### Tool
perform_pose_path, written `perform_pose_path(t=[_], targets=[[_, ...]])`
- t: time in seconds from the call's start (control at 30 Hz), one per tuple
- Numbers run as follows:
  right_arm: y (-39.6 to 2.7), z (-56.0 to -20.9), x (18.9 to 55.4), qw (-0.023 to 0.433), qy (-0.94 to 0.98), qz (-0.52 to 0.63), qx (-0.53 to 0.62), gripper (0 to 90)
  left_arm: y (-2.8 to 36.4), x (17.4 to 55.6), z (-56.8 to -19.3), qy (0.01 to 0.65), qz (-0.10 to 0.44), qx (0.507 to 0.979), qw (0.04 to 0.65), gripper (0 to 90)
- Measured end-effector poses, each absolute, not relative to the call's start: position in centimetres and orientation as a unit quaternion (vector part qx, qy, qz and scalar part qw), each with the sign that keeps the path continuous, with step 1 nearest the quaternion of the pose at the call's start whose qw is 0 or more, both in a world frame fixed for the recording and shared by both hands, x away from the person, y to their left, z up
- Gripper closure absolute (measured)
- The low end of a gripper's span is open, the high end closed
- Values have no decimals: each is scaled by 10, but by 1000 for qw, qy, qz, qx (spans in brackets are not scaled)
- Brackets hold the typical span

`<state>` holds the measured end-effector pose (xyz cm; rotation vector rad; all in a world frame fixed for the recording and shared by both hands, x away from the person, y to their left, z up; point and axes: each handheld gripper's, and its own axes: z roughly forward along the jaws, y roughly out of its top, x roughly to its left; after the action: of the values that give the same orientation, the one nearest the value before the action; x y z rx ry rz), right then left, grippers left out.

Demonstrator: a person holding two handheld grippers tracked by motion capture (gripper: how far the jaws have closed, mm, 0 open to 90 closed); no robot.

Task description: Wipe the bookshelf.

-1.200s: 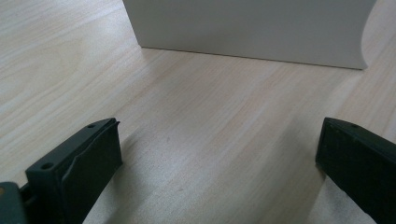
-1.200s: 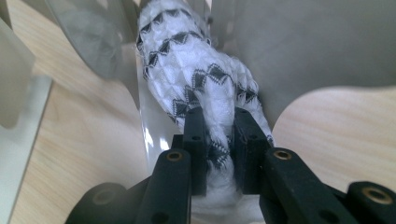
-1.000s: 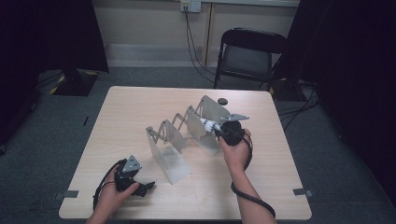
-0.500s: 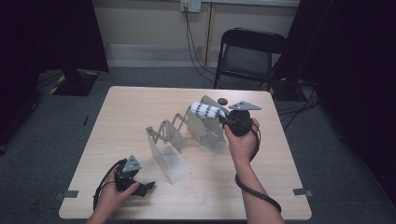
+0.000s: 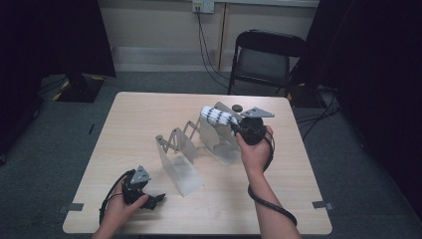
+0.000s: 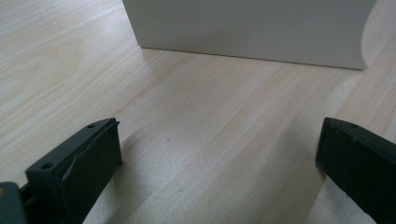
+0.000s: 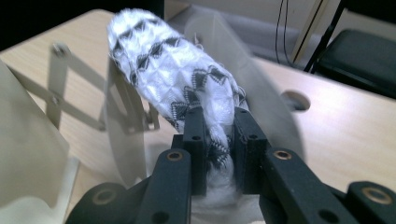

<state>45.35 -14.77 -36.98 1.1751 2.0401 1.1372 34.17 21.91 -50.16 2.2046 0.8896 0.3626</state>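
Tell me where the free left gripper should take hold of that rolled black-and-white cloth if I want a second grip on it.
Probably the free far end of the rolled cloth, the one pointing away from the right gripper, which already pinches the near end. The roll sticks out in the air above the metal rack, so come from the rack's left side, jaws across the roll. The left gripper is open, low near the table's front edge.
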Motion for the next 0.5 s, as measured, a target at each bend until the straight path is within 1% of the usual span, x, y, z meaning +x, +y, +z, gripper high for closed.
perform_pose_path(t=[0.13,0.5], targets=[[-148,-393,456,247,758,410,443,773,219,342,-502,345,141,855,360,0],[-145,-428,457,233,778,375,447,773,219,342,-502,345,141,855,360,0]])
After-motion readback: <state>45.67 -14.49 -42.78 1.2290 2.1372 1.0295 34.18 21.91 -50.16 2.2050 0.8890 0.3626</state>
